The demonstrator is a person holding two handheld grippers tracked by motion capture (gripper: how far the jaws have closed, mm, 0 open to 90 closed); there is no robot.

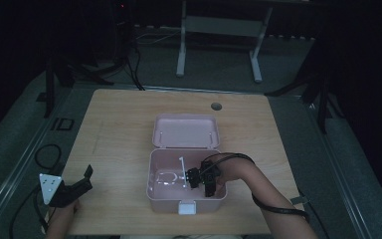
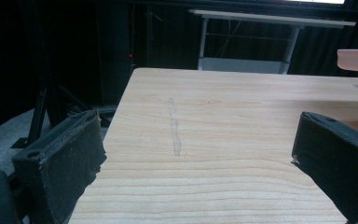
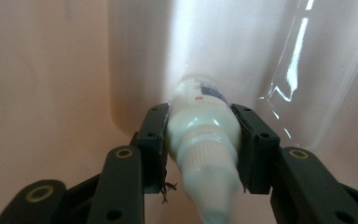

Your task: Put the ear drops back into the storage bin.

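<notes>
While my right fingers [image 3: 204, 148] clamp the white tube [image 3: 204, 135], its long axis runs straight ahead between them; left fingers [image 2: 200, 158] gape, idle.

White tube [image 3: 204, 135], inside pink box [image 1: 155, 191]

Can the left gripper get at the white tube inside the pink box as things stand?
Probably not directly. The right gripper is clamped on the white tube down inside the pink box, covering it. The left gripper sits open at the table's near-left corner, with bare wood between it and the box.
</notes>
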